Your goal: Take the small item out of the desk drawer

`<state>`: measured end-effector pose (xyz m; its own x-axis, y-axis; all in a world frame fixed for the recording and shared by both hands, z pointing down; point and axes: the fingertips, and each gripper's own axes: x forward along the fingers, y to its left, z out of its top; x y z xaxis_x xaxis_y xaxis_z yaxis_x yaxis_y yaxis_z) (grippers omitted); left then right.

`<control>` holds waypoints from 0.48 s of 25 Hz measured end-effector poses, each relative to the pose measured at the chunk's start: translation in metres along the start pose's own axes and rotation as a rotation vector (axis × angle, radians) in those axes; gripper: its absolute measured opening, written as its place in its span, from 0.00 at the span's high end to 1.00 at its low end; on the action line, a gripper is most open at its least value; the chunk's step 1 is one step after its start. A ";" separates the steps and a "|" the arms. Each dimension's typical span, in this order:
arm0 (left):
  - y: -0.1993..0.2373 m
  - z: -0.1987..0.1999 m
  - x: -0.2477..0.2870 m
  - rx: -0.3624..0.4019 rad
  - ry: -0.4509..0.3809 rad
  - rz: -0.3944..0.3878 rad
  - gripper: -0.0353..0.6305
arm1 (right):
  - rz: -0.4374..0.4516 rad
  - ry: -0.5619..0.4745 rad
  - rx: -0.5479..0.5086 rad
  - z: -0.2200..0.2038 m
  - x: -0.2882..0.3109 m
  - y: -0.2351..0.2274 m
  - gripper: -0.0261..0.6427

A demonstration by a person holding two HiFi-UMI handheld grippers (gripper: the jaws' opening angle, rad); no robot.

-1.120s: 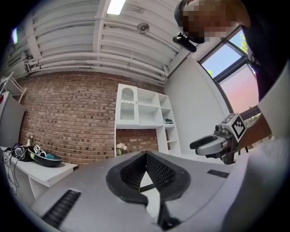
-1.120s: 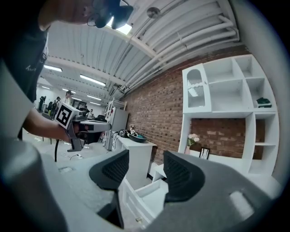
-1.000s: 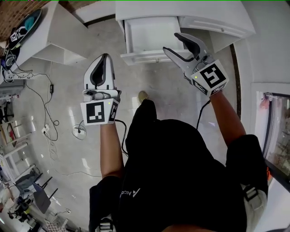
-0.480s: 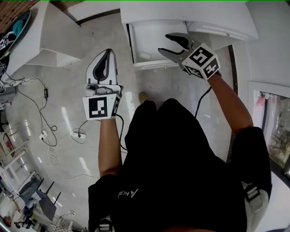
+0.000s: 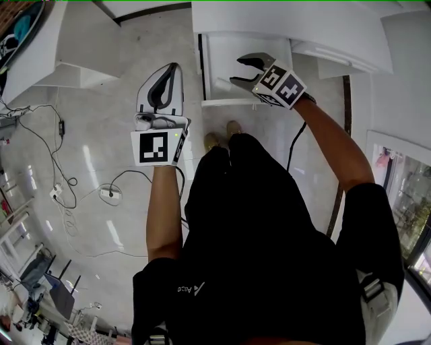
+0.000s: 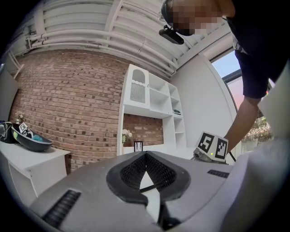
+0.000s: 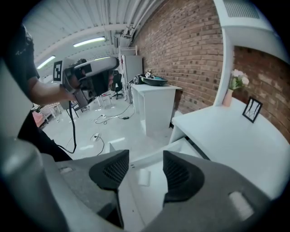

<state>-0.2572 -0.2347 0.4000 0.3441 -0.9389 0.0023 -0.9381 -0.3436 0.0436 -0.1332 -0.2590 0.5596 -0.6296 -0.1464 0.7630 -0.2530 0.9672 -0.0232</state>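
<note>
The white desk (image 5: 289, 20) has its drawer (image 5: 210, 67) pulled open at the top of the head view. A small white item (image 7: 144, 176) lies flat on the drawer floor (image 7: 152, 201); in the head view it is a faint pale shape (image 5: 220, 82) near the drawer front. My right gripper (image 5: 237, 71) hangs open over the drawer, its two pads straddling the item from above without touching it (image 7: 146, 166). My left gripper (image 5: 166, 75) is held over the floor left of the drawer, shut with nothing in it (image 6: 146, 157).
A white side cabinet (image 5: 74, 47) stands at the left, with a dark bowl-shaped thing (image 7: 154, 80) on top. Cables (image 5: 67, 168) and a power strip (image 5: 111, 195) lie on the glossy floor. A vase (image 7: 234, 86) and a picture frame (image 7: 251, 110) stand on the desk.
The right gripper has swung left and forward from the drawer's right side to above its inside. The left gripper stays shut and has shifted only slightly.
</note>
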 end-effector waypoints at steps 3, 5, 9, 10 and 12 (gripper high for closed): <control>0.007 -0.013 0.010 0.000 0.000 -0.004 0.95 | 0.050 0.069 -0.005 -0.015 0.027 -0.004 0.62; 0.013 -0.021 0.017 -0.021 0.007 0.015 0.95 | 0.085 0.114 -0.007 -0.027 0.045 -0.007 0.62; 0.023 -0.040 0.030 -0.031 0.048 0.036 0.95 | 0.158 0.200 -0.011 -0.051 0.078 -0.013 0.62; 0.025 -0.042 0.033 -0.028 0.047 0.038 0.95 | 0.173 0.224 -0.014 -0.057 0.085 -0.014 0.62; 0.029 -0.048 0.039 -0.013 0.059 0.040 0.95 | 0.199 0.267 -0.018 -0.070 0.099 -0.017 0.62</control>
<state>-0.2691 -0.2801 0.4493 0.3084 -0.9492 0.0628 -0.9507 -0.3052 0.0555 -0.1400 -0.2754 0.6810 -0.4500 0.1033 0.8870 -0.1298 0.9752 -0.1795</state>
